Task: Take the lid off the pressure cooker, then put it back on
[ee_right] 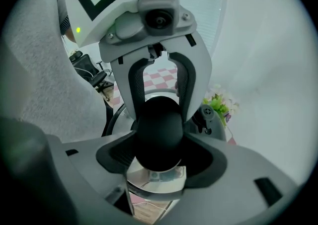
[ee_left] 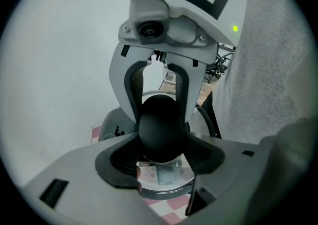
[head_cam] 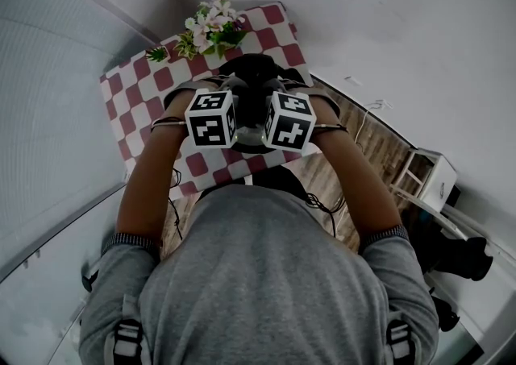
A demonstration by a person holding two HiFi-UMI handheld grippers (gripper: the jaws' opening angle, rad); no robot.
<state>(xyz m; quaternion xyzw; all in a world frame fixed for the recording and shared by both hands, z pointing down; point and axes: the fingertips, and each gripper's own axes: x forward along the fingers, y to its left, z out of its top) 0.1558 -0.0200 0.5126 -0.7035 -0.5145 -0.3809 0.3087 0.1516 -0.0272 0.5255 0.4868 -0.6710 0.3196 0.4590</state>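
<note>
The pressure cooker lid is a shiny metal disc with a round black knob on top. My left gripper and right gripper face each other and clasp that knob from opposite sides, each pair of pads pressed on it. In the head view the two marker cubes, left and right, sit side by side and hide the lid. Past them stands the dark cooker pot. The grey pot with its black valve also shows behind the lid. Whether lid and pot touch I cannot tell.
The red and white checkered cloth covers a small table against the white wall. A bunch of flowers stands at its far edge, close behind the pot. Wooden floor and a white stool lie to the right.
</note>
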